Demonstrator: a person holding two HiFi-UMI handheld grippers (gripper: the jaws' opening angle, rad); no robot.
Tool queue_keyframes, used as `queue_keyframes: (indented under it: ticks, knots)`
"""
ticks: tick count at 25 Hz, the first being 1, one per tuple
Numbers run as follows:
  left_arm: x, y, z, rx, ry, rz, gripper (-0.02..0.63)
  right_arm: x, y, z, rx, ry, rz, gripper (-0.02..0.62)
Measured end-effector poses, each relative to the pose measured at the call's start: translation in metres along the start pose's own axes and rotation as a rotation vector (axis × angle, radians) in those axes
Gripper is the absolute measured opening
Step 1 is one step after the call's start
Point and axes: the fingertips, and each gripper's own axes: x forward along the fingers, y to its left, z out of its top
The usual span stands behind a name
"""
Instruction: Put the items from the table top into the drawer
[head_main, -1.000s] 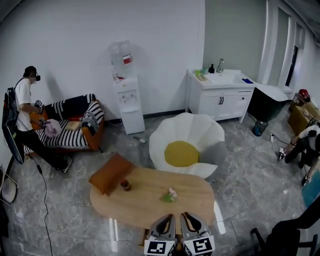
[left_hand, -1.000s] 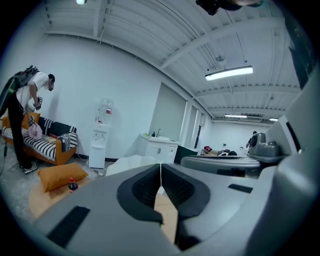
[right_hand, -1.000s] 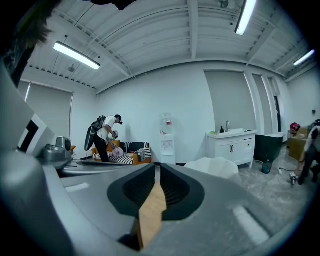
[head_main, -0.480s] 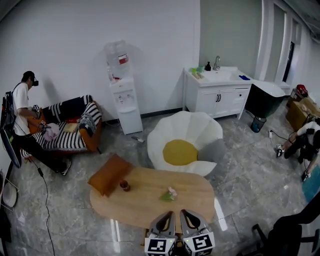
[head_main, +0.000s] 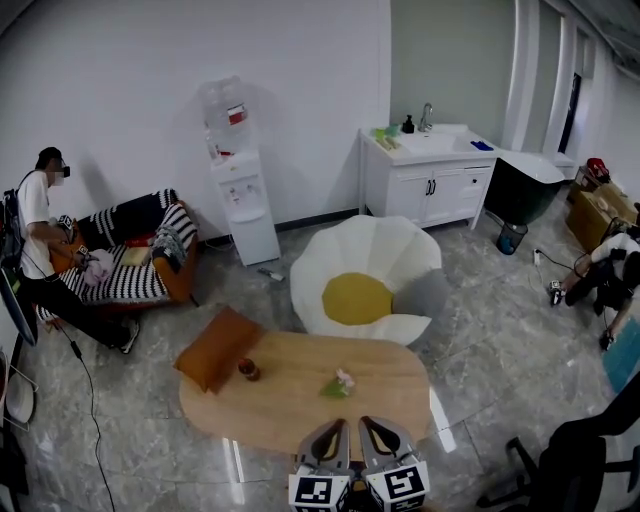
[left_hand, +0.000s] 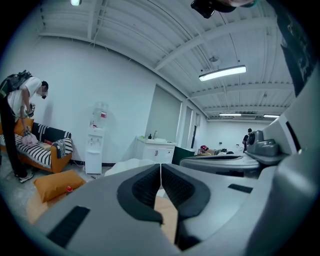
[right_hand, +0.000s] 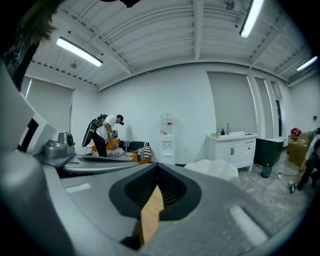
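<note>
Head view: reddish container (head_main: 249, 369) on table (head_main: 290, 402), contents unclear.

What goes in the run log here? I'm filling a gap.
left gripper: shut, empty | right gripper: shut, empty | table: orange cushion, small jar, pink-and-green item

Oval wooden worktop (head_main: 300, 405) carries three things: orange cushion (head_main: 218, 347) overhanging its left end, small dark-red jar (head_main: 248, 369) just right of the cushion, small pink-and-green item (head_main: 339, 384) near centre, apart from both.
</note>
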Motion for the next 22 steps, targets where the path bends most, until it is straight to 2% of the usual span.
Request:
queue_keyframes:
  ticks: [14,17,22]
  knots:
    - [-0.008,-0.001,0.010,0.016,-0.054,-0.053,0.012,-0.005,0.007,0.007,-0.029,-0.045,-0.043,0.002]
    - [-0.007,0.001,0.011,0.028,-0.055,-0.064,0.012,-0.003,0.007,0.011,-0.061,-0.054,-0.058,0.002]
    - [-0.004,0.001,0.009,0.026,-0.056,-0.073,0.012,-0.004,0.005,0.009,-0.086,-0.031,-0.064,0.002]
